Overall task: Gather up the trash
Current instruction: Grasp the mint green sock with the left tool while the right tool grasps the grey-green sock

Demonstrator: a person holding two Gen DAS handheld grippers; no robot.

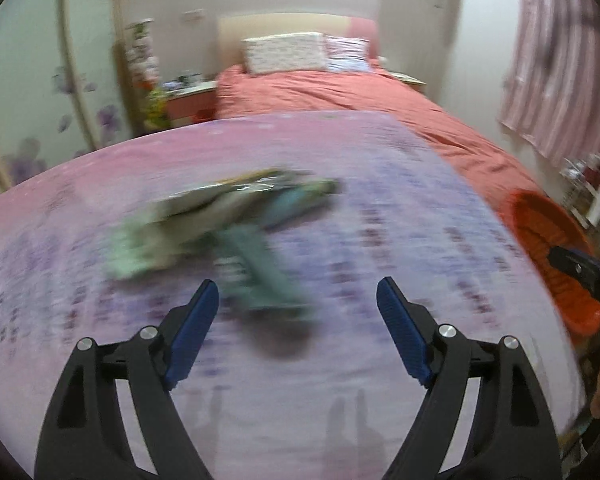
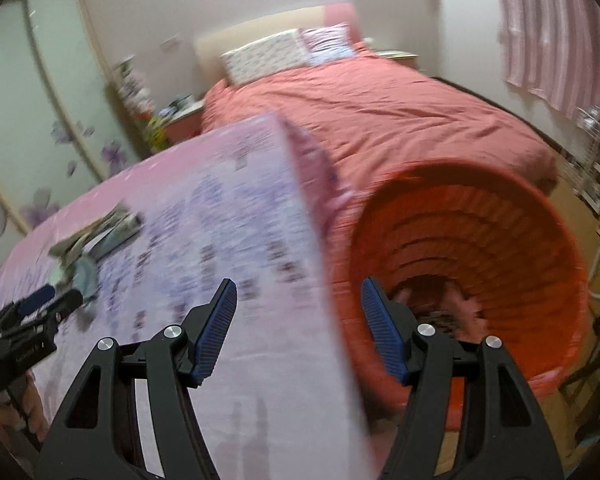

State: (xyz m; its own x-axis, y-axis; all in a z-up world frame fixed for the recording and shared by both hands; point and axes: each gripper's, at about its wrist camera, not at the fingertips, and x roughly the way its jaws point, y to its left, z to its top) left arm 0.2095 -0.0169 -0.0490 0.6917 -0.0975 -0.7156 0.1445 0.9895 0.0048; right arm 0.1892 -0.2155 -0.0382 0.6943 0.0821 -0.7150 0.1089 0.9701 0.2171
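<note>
Now both grippers, left gripper (image 1: 298,294) and right gripper (image 2: 299,296), spread empty near wrappers (image 1: 224,232).

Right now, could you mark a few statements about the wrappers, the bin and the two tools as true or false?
1. The left tool stands open with nothing between its pads. True.
2. The orange bin is empty. False: some pinkish scraps lie at its bottom.
3. The pile of wrappers lies on the purple patterned cloth. True.
4. The right tool grips a wrapper. False: it is open and holds nothing, above the table edge by the bin.
5. The bin stands on top of the table. False: it sits beside the table, below its edge.
</note>
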